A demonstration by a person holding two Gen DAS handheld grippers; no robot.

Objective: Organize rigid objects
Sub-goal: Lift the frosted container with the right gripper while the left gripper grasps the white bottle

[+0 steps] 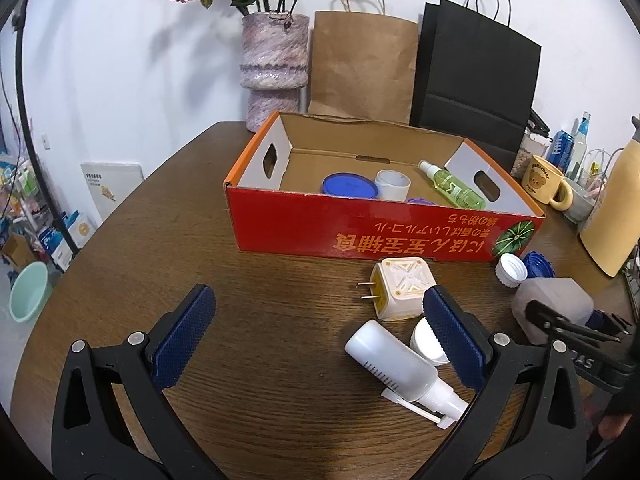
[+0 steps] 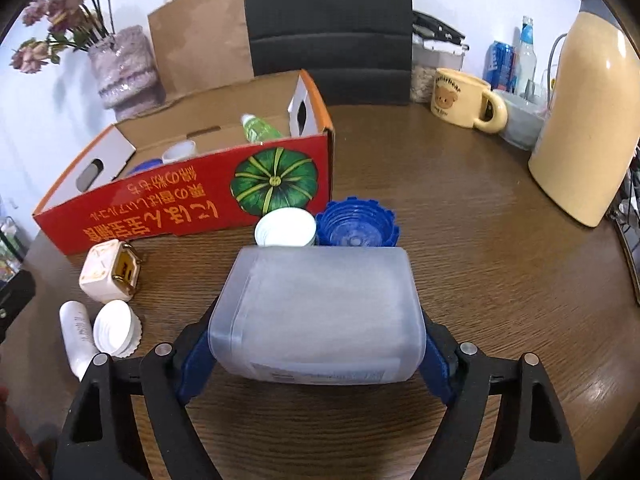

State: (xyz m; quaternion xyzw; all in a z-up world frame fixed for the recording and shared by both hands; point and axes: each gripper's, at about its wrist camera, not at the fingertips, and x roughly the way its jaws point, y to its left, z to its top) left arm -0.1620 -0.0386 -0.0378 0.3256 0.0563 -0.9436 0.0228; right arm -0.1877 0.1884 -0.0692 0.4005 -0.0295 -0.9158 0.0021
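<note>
Dark wood-grain surface (image 2: 480, 208) fills both views, backed by a white wall. On it, the right tool (image 2: 316, 344) grips a translucent white rectangular plastic jug (image 2: 320, 312) by its two sides, the blue pads pressed against the walls; the left wrist view shows the same jug at the right edge with the tool clamped on it. Whether the jug rests on the wood or is lifted I cannot tell.

Just beyond the jug lie a white ribbed screw cap (image 2: 285, 227) and a blue toothed plastic lid (image 2: 357, 227), side by side and close to the front corner of a red cardboard box printed with a green pumpkin (image 2: 192, 208). Inside the box are a green spray bottle (image 1: 452, 183), a white cylindrical cup (image 1: 393, 184) and a blue round lid (image 1: 349, 186).

In front of the box sits a cream square plug adapter with two prongs (image 1: 400, 289). Near it lie a white plastic pump bottle on its side (image 1: 394, 368) and a second white ribbed cap (image 1: 425, 340), touching each other.

The left tool (image 1: 316, 312) hangs wide open over the wood, holding nothing; its right finger overlaps the second cap in view.

Behind the box stand a purple knitted vase of dried flowers (image 1: 275, 76), a brown paper bag (image 1: 360, 68) and a black paper bag (image 1: 476, 76). To the right are a yellow bear mug (image 2: 464, 98) and a cream thermos jug (image 2: 584, 128).
</note>
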